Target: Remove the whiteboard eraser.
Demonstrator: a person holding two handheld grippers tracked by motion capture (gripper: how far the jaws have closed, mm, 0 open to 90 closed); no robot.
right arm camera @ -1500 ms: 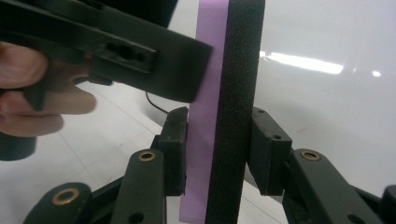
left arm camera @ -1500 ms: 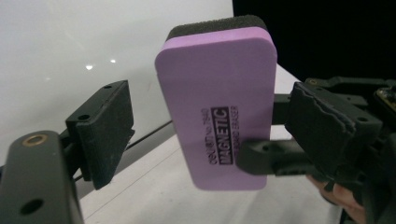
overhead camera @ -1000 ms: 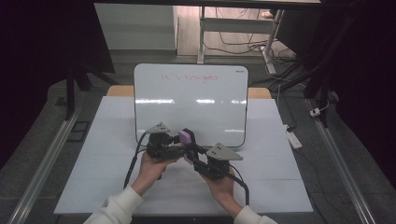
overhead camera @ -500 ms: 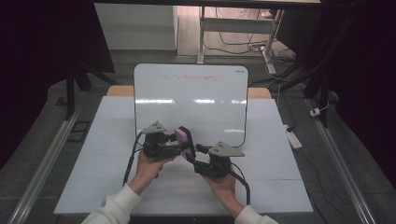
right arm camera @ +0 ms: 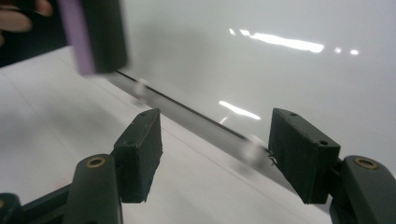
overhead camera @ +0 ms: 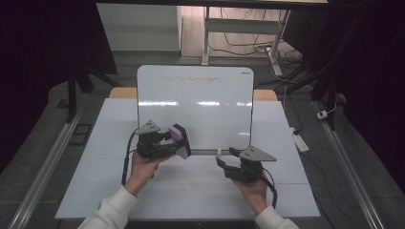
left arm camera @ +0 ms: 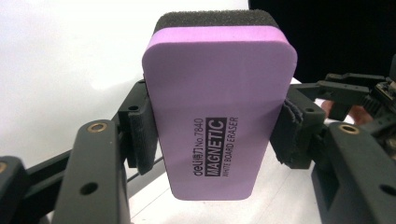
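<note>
Eraser (left arm camera: 218, 112) now sits clamped in the left tool (overhead camera: 177, 142) alone — the right tool (overhead camera: 225, 159) has just been opening, empty (drawn off toward four o'clock) — ready for wiping the whiteboard (overhead camera: 196, 107).

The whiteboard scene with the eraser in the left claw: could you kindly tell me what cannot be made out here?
- Red writing on the whiteboard: too small to read in the high view.
- Felt face of the eraser: turned away in the left gripper view; the purple back hides it.
- Board's lower edge: blurred in the right gripper view, behind the open right claw.
- Left claw: its pads are hidden by the eraser in the high view.
</note>
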